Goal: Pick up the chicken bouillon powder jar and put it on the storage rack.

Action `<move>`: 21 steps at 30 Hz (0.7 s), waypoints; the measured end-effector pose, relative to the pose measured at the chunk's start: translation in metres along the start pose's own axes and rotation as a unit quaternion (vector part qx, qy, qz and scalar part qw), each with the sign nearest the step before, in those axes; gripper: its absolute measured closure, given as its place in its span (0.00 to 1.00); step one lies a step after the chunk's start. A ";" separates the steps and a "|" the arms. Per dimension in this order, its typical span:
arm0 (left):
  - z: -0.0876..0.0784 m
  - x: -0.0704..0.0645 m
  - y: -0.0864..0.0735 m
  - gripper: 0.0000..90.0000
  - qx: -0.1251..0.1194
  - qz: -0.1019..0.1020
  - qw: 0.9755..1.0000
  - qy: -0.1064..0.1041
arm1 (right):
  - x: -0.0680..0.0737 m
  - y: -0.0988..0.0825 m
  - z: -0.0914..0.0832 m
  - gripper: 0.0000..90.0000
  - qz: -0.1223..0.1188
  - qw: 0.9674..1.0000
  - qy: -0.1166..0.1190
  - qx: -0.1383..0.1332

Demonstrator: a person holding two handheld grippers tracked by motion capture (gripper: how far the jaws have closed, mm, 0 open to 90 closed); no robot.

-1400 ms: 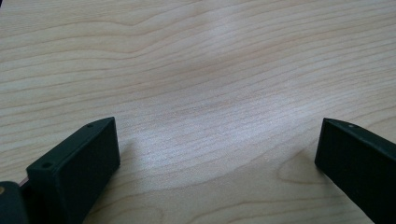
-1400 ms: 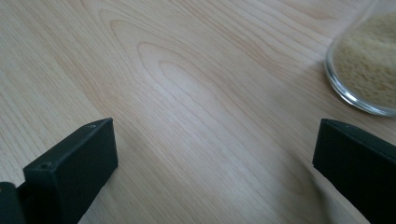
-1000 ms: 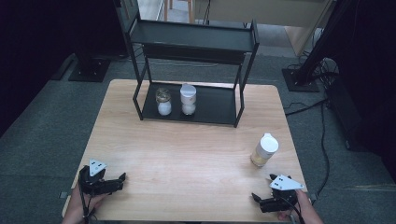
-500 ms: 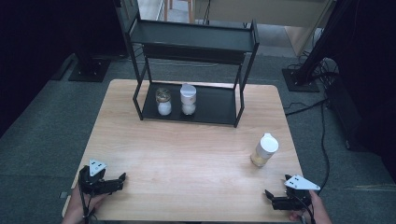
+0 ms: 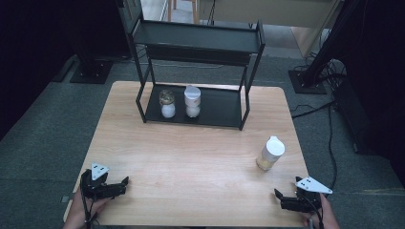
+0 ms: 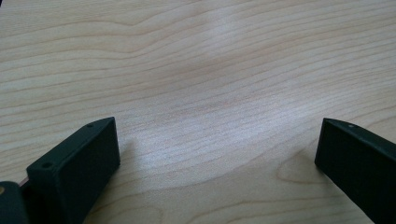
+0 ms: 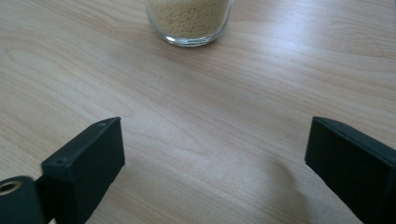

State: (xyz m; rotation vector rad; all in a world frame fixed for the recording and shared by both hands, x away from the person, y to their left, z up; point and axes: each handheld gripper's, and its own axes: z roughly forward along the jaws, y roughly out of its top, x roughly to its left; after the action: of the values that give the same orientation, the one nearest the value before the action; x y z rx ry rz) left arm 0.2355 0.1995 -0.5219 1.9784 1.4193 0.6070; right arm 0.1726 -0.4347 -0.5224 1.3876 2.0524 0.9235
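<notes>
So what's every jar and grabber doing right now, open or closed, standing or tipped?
Jar with yellow grains: upright on the table, white lid on, nothing touching it.
Left jar on the rack: upright, dark lid on.
Right jar on the rack: upright, white lid on.
Rack: top shelf bare.
Left gripper: open, nothing in it.
Right gripper: open, nothing in it, jaws just closing a little.

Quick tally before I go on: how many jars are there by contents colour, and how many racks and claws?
Jars with white contents: 2, gold-lidded jar and white-lidded jar, both on the rack's lower shelf
Jar with yellow grains: 1, yellow jar on the table
Black two-tier rack: 1
Claws: 2, left claw, right claw, both open and empty
Total: 6
</notes>
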 end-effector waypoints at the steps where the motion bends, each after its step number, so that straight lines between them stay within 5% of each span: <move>1: 0.000 0.000 0.000 0.00 0.000 0.001 1.000 0.000 | -0.001 0.001 0.000 0.07 0.006 1.000 0.004 0.000; 7: 0.000 0.000 0.000 0.00 0.000 0.003 1.000 -0.002 | 0.003 0.012 0.003 0.08 0.009 1.000 0.025 -0.002; 21: 0.000 0.000 0.000 0.00 0.000 0.009 1.000 -0.006 | 0.016 0.048 0.022 0.12 0.005 1.000 0.023 0.002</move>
State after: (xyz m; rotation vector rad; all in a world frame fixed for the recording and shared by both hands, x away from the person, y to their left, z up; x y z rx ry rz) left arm 0.2354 0.1991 -0.5219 1.9929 1.3960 0.6008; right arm 0.2112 -0.4017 -0.5006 1.3909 2.0850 0.9648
